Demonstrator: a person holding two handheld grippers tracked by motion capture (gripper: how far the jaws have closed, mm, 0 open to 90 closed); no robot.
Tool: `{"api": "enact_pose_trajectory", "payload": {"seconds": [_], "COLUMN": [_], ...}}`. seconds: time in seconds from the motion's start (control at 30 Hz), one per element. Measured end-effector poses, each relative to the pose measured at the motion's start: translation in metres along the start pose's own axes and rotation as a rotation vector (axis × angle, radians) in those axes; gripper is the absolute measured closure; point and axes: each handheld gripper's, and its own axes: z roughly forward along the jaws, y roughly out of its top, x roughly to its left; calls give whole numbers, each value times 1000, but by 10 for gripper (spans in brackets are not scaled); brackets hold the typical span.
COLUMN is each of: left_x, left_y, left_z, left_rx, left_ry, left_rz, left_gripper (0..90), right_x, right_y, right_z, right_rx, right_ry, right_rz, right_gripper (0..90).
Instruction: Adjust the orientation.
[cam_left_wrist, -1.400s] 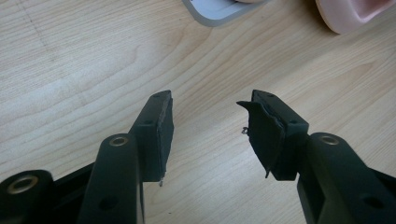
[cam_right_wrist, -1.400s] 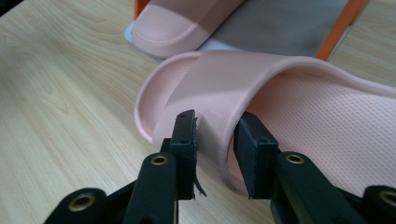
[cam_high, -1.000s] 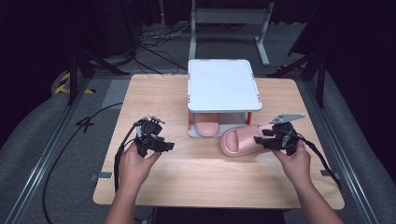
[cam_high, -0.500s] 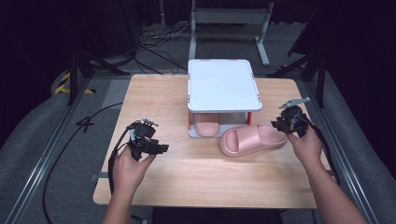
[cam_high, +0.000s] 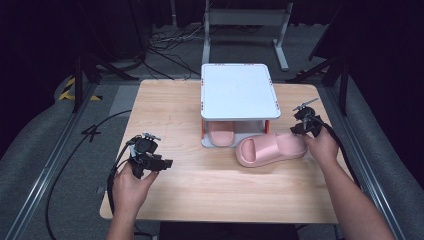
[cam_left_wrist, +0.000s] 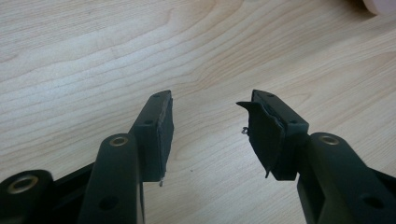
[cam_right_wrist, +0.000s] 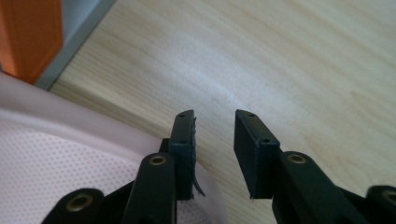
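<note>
A pink slipper (cam_high: 270, 149) lies on the wooden table (cam_high: 165, 110) in front of a white rack (cam_high: 239, 90). A second pink slipper (cam_high: 220, 132) sits under the rack. My right gripper (cam_high: 296, 130) hovers at the first slipper's right end. In the right gripper view the slipper's rim (cam_right_wrist: 56, 163) lies beside and below the left jaw. The right gripper (cam_right_wrist: 215, 140) has just been closing its jaws; a narrow gap stays between them with nothing in it. My left gripper (cam_high: 166, 162) is at the table's left, open over bare wood (cam_left_wrist: 210, 126), holding nothing.
One of the rack's orange legs (cam_right_wrist: 32, 32) stands close to the right gripper, at the upper left of its view. Cables trail from both grippers off the table's sides. Dark floor and metal frames surround the table.
My right hand has moved from the slipper's right end toward the table's far right side, and its jaws have narrowed. The left hand has shifted slightly left. The slipper stays put.
</note>
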Motion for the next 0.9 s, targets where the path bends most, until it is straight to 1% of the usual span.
{"api": "enact_pose_trajectory", "payload": {"seconds": [0.03, 0.07, 0.13, 0.17, 0.23, 0.27, 0.3, 0.33, 0.37, 0.43, 0.57, 0.6, 0.73, 0.77, 0.87, 0.9], "left_x": [-1, -1, -3, -5, -8, -8, -10, -11, -14, -17, -23, -23, -24, -25, -26, -26], "left_y": [1, 2, 5, 7, 12, 12, 15, 17, 20, 24, 31, 32, 36, 37, 38, 38], "left_z": [0, 1, 2, 3, 5, 5, 7, 8, 10, 12, 15, 16, 19, 19, 20, 20], "left_rx": [-4, -4, -5, -4, -1, -1, -2, 6, 4, 3, 1, 1, 8, 9, 6, 6], "left_ry": [-3, -3, -6, -9, -15, -15, -18, -23, -23, -27, -38, -38, -45, -46, -46, -48], "left_rz": [0, 3, 12, 16, 30, 30, 35, 45, 51, 64, 79, 84, 87, 91, 94, 94], "left_gripper": [505, 505, 505, 505, 505, 505, 505, 505, 504, 505, 505, 504, 505, 505, 505, 505], "right_x": [0, 1, 4, 5, 9, 9, 12, 18, 23, 36, 55, 61, 80, 84, 101, 105], "right_y": [-2, -4, -9, -13, -27, -27, -32, -40, -45, -57, -74, -79, -91, -94, -105, -107], "right_z": [0, -1, -4, -8, -17, -17, -20, -23, -25, -32, -44, -46, -53, -54, -62, -63], "right_rx": [3, 18, 30, 29, 22, 22, 23, 31, 44, 45, 35, 31, 28, 29, 20, 18], "right_ry": [6, 10, 15, 20, 51, 51, 58, 61, 52, 50, 64, 70, 81, 84, 128, 136], "right_rz": [0, 0, -12, -17, -16, -16, -26, -48, -66, -108, -139, -155, -194, -196, -220, -226], "right_gripper": [712, 721, 742, 750, 762, 762, 762, 762, 762, 770, 770, 771, 786, 786, 789, 788]}}
